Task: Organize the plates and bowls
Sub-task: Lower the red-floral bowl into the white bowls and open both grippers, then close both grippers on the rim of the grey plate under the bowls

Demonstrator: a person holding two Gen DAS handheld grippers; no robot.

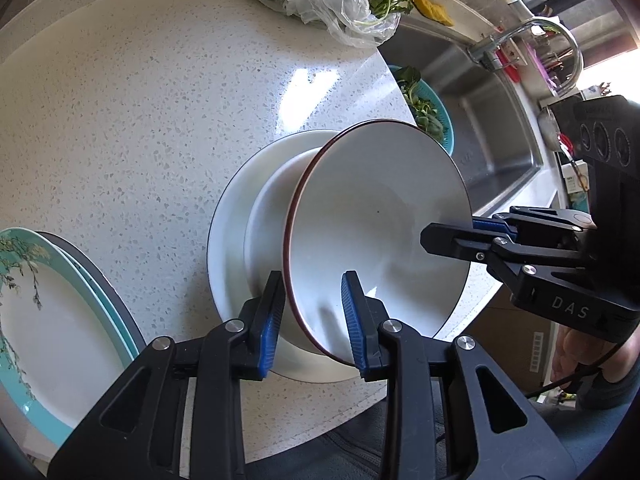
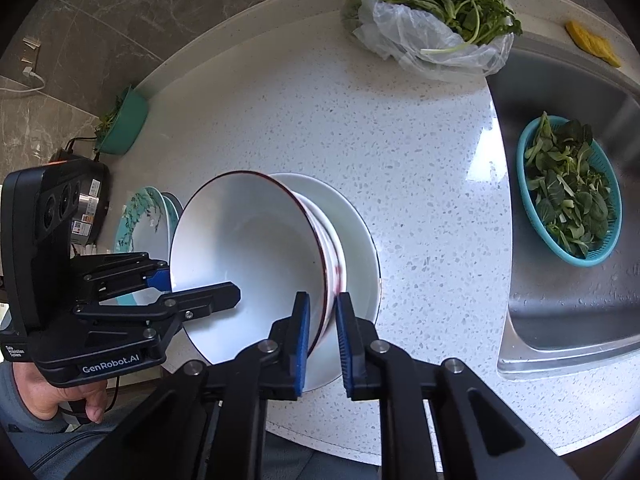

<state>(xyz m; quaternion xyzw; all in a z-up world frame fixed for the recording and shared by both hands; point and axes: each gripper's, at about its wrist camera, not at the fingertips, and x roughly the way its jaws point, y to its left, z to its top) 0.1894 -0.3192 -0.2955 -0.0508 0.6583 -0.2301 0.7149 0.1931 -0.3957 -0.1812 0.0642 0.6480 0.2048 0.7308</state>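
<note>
Writing: "DAS" on the right gripper (image 1: 430, 238) body, lower right of the left view; "GenRobot.AI" on the left gripper (image 2: 236, 294), lower left of the right view. Red-rimmed white bowl (image 1: 376, 236) mid-frame, tilted over a white plate (image 1: 228, 240) on the speckled counter (image 1: 140, 120). Right gripper clenched on the bowl's rim; left straddles the opposite rim, contact unclear. Only the left view shows the faucet (image 1: 536, 36); only the right shows a green basin (image 2: 122, 124).

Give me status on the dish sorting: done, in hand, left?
Done: teal plates stacked at the counter's left; white plate laid down with a bowl on it. In hand: both grippers, left and right, pinch the red-rimmed bowl's rim, tilted over that stack. Left: seat and release it.
</note>
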